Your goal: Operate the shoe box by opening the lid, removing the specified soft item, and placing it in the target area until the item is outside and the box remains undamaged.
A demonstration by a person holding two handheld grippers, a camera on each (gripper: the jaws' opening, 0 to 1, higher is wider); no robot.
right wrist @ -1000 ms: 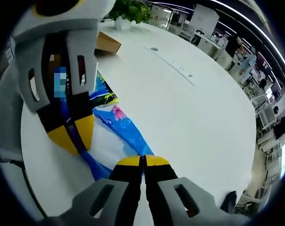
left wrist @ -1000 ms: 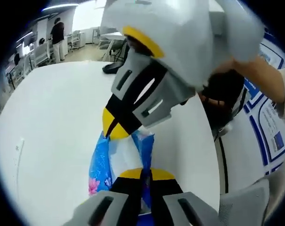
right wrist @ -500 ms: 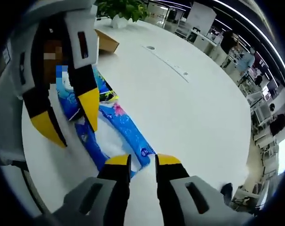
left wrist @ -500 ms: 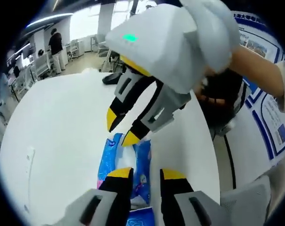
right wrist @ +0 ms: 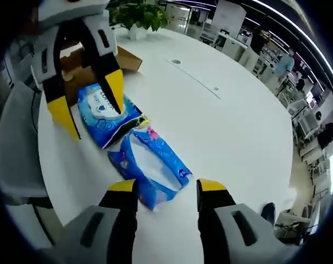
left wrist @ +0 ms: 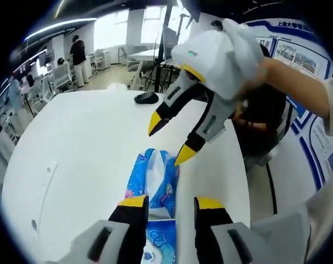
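A soft blue tissue pack with a white middle lies flat on the white table. It sits just ahead of my left gripper, which is open with nothing between its fingers. My right gripper hangs open above the pack's far end. In the right gripper view the same pack lies in front of my open right gripper. A blue wet-wipes pack lies beside it, under the open left gripper. Behind them stands a brown cardboard box.
A potted plant stands at the table's far end. A dark mouse-like object lies near the table's edge. A person's arm holds the right gripper. People and desks fill the room behind.
Both grippers were shut on the blue tissue pack a second ago. They have opened, let it go and drawn back. The pack now lies free on the table.
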